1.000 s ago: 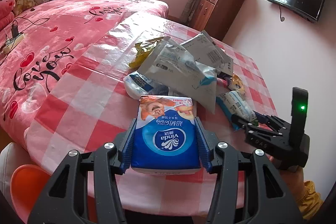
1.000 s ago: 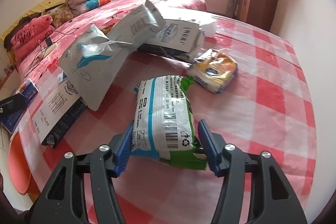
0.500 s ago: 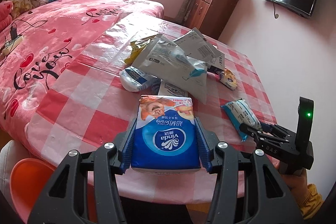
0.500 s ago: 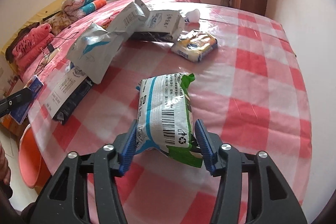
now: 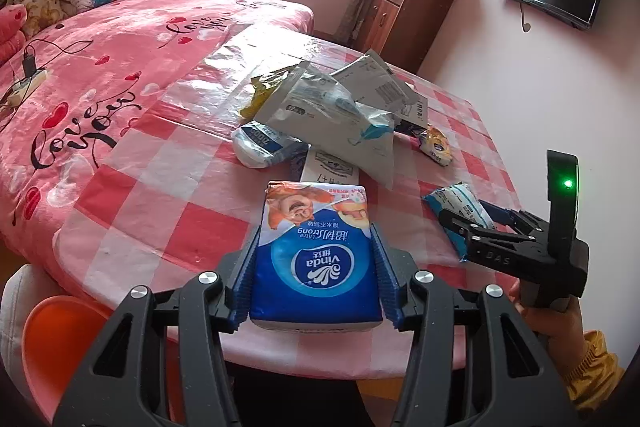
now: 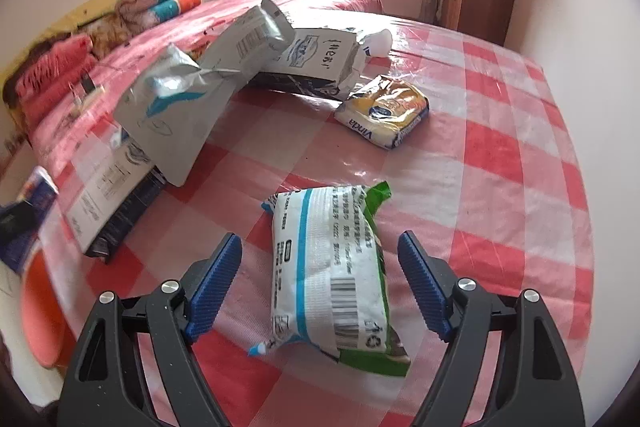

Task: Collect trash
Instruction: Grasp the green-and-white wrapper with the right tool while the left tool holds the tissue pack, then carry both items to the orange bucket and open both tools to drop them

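Two claws busy: my left claw [image 5: 316,267] clamps the blue tissue pack [image 5: 316,251], my right claw [image 6: 320,279] is opening around the white-green packet [image 6: 332,275], lying lengthwise between its pads.

Left gripper [image 5: 316,279]: black skeletal arms with triangular cut-outs across the bottom of the frame, silver round screw heads at the joints, blue ribbed pads on the fingers [image 5: 245,281].

Right gripper [image 6: 320,285]: same black frame, silver screws, blue ribbed pads. In the left wrist view's lower right, its body carries an upright black module with a lit green light and embossed lettering; a yellow sleeve cuff [image 5: 592,367] sits below it.
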A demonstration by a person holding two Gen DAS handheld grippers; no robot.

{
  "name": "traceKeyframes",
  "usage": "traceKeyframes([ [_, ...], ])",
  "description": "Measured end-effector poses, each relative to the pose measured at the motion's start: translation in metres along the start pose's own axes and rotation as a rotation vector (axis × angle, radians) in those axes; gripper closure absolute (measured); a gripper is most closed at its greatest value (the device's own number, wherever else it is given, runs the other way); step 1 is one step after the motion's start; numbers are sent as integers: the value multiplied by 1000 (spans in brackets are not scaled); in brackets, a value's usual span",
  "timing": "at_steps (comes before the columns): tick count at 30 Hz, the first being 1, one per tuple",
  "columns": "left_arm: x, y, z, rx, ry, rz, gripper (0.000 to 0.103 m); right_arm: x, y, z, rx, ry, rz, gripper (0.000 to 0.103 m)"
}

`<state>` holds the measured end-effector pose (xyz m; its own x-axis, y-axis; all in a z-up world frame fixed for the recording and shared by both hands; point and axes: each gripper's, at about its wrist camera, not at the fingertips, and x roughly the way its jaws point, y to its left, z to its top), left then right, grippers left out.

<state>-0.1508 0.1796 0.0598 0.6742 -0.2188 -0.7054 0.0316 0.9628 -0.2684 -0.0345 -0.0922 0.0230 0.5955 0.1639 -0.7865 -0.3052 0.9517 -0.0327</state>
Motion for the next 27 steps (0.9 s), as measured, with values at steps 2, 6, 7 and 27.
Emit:
traceKeyframes([
  [2, -1, 2, -1, -3, 1, 0, 50, 3, 2, -1, -16, 9, -24, 48],
  [6, -1, 5, -3, -10, 3, -3, 50, 1, 1, -3, -18, 2, -26, 56],
  [7, -1, 6, -4, -11, 5, -3, 50, 0, 0, -4, -14, -1, -23, 58],
  [27, -34, 35, -14, -49, -50, 16, 50, -53, 32, 13, 35, -90, 204, 59],
])
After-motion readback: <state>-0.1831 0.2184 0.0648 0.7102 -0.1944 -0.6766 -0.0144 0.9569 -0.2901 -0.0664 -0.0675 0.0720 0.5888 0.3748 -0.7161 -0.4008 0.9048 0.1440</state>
